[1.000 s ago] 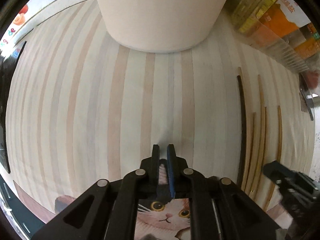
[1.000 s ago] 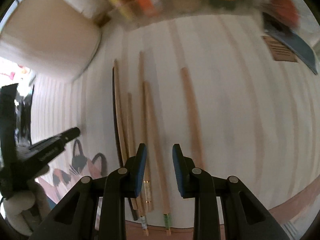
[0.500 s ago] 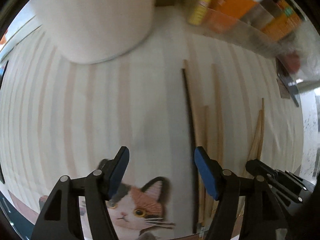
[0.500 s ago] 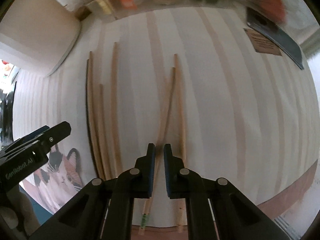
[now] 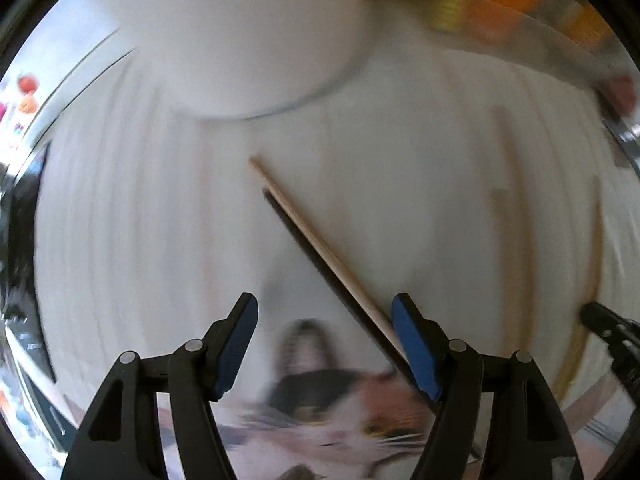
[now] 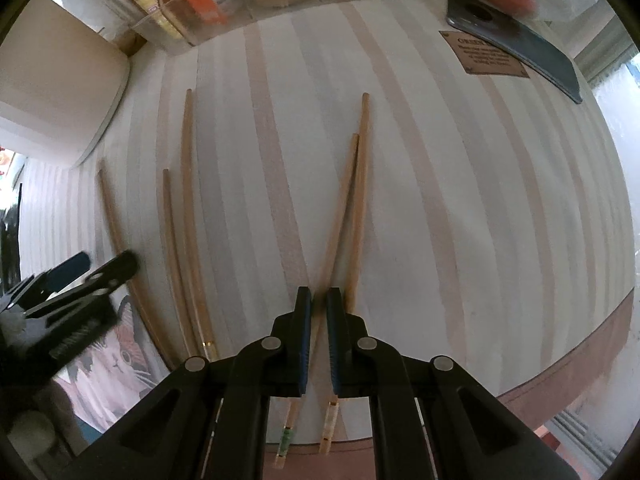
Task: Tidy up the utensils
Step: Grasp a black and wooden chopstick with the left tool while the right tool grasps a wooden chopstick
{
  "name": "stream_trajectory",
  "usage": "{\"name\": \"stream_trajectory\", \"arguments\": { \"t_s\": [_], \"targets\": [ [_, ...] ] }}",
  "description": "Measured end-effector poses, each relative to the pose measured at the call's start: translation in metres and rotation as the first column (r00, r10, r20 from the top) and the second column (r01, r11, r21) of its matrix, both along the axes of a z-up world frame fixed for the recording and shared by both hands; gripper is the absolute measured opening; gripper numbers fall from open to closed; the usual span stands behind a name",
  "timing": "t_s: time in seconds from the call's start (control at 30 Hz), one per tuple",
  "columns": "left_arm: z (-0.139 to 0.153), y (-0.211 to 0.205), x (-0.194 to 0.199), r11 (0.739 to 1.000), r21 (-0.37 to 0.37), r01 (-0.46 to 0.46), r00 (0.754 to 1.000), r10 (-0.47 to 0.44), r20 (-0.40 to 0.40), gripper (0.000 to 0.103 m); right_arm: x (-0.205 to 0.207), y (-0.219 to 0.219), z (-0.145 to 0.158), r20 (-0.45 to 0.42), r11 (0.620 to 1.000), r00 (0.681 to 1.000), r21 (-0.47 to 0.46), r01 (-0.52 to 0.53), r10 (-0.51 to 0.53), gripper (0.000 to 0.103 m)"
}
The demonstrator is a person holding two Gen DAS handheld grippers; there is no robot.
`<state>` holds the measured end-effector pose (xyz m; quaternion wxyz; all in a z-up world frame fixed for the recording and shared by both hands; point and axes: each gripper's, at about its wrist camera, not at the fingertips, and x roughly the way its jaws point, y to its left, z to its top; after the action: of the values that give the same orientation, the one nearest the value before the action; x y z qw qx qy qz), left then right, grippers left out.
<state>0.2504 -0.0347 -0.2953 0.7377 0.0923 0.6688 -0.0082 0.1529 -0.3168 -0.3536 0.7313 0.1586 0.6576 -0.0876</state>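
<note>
Several wooden chopsticks lie on the striped cloth. My right gripper (image 6: 319, 312) is shut on a light chopstick (image 6: 340, 208) that crosses a second chopstick (image 6: 359, 200) beside it. Further left lie three more chopsticks (image 6: 188, 216). My left gripper (image 5: 325, 340) is open, low over the cloth; a light chopstick (image 5: 320, 248) and a dark one (image 5: 312, 254) run diagonally between its fingers, near the right finger (image 5: 416, 354). The left gripper also shows in the right wrist view (image 6: 80, 276). The left wrist view is motion-blurred.
A large white container (image 5: 248, 40) stands at the back left, also in the right wrist view (image 6: 56, 92). A clear bin with packets (image 6: 224, 4) lines the back. A dark flat object (image 6: 520, 44) lies back right. A cat picture (image 5: 340, 420) lies near the front edge.
My left gripper opened from shut, then swung over the dark and light chopsticks. My right gripper closed on the light chopstick and has stayed shut on it.
</note>
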Motion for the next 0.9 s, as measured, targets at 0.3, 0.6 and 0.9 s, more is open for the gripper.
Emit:
{"name": "stream_trajectory", "arguments": {
  "t_s": [0.3, 0.6, 0.9],
  "targets": [
    [0.021, 0.077, -0.01, 0.957, -0.113, -0.266, 0.964, 0.265, -0.025, 0.065, 0.005, 0.004, 0.002, 0.019, 0.999, 0.999, 0.022, -0.031, 0.031, 0.006],
    [0.001, 0.111, -0.023, 0.951, -0.106, -0.291, 0.957, 0.288, -0.045, 0.015, 0.013, 0.01, 0.022, 0.055, 0.998, 0.996, 0.026, -0.065, 0.063, 0.006],
    [-0.005, 0.118, -0.028, 0.947, -0.154, -0.28, 0.96, 0.273, -0.068, 0.004, 0.034, 0.025, 0.01, 0.028, 0.997, 0.997, 0.015, -0.074, 0.074, 0.006]
  ]
}}
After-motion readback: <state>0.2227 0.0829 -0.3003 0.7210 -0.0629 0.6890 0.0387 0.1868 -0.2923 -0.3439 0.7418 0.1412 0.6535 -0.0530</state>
